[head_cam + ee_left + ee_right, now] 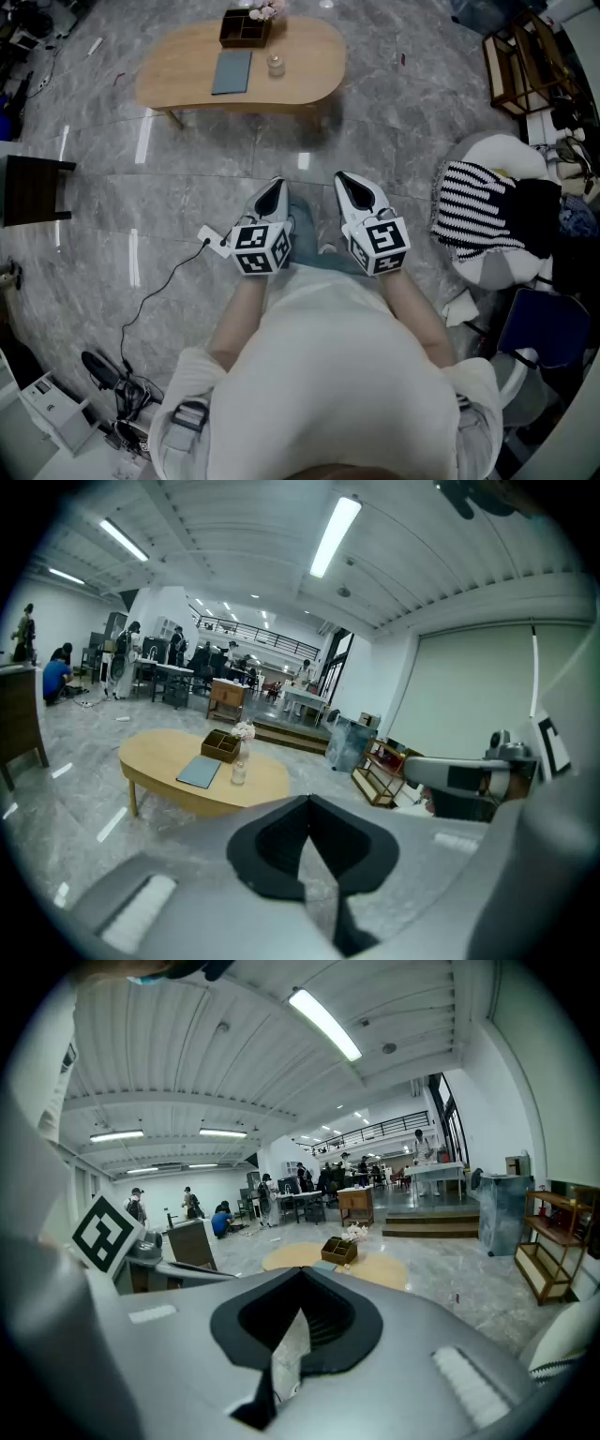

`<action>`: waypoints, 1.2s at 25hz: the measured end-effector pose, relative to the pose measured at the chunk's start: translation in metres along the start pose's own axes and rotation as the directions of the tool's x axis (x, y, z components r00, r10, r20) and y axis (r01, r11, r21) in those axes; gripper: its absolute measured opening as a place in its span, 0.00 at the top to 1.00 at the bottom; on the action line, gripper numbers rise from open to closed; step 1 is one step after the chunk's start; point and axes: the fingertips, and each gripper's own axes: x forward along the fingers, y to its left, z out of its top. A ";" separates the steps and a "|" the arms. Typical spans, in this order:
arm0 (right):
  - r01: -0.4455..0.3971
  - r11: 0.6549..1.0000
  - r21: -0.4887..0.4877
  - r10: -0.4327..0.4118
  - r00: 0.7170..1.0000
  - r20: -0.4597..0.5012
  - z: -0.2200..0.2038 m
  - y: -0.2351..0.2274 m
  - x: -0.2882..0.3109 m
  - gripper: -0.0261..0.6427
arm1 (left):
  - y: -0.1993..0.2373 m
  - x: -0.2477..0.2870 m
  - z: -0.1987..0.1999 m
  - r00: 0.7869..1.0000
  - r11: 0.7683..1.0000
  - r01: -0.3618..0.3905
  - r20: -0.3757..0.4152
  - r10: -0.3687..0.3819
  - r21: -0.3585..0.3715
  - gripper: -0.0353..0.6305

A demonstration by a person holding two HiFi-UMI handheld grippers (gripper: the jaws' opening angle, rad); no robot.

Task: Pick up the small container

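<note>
- Wooden oval tabletop [187, 89]: small container [276, 65] mid-top, just right of grey pad [232, 72], near brown box [246, 28] at far edge.
- Bare marble floor [394, 122] btwn near edge & grippers, well apart.
- Left gripper [274, 185], right gripper [345, 180]: jaws together, nothing in them.
- Gripper views only: ppl [56, 675] at desks beyond table.

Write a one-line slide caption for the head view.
Left gripper and right gripper, both shut and empty, held well short of the wooden table carrying the small container.
</note>
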 end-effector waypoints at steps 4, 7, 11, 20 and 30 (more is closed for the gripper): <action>-0.012 1.000 -0.006 0.012 1.000 0.009 -0.007 0.029 -0.038 0.96 | -0.023 -0.044 -0.003 1.000 0.999 0.024 0.019 -0.024 0.039 0.94; -0.012 1.000 -0.013 0.012 1.000 0.024 -0.006 0.041 -0.051 0.96 | -0.027 -0.065 0.000 0.999 0.998 0.025 0.042 -0.028 0.057 0.94; -0.010 1.000 -0.028 0.011 0.999 0.047 0.001 0.046 -0.059 0.96 | -0.021 -0.079 0.003 0.997 0.999 -0.005 0.075 0.002 0.037 0.94; -0.028 0.998 -0.062 0.031 0.998 0.057 0.012 0.045 -0.050 0.96 | -0.014 -0.074 0.007 0.996 0.999 -0.032 0.085 0.030 0.029 0.94; -0.011 1.000 -0.021 0.012 0.999 0.037 0.032 0.019 0.044 0.96 | 0.048 -0.011 0.041 0.999 1.000 -0.020 0.048 0.019 0.019 0.94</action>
